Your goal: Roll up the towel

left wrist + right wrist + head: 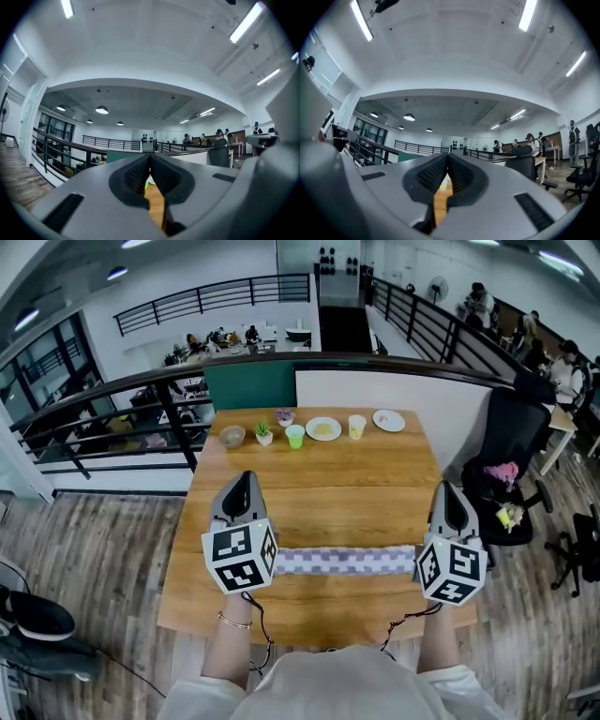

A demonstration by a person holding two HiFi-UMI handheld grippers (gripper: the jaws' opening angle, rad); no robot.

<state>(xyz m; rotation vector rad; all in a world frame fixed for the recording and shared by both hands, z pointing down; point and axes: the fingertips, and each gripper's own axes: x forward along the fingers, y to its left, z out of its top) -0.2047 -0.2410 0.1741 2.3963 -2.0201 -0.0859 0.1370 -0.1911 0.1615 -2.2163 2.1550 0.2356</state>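
Left claw (pixel 246 476) and right claw (pixel 448 487) are both closed and empty, held level over the ends of the rolled towel (pixel 345 560) lying across the near part of the table (pixel 328 486), seemingly because rolling is finished.

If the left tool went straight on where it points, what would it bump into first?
Probably the teal panel behind the table. The left tool points level above the wood, so it likely clears the green cup, though depth is unclear.
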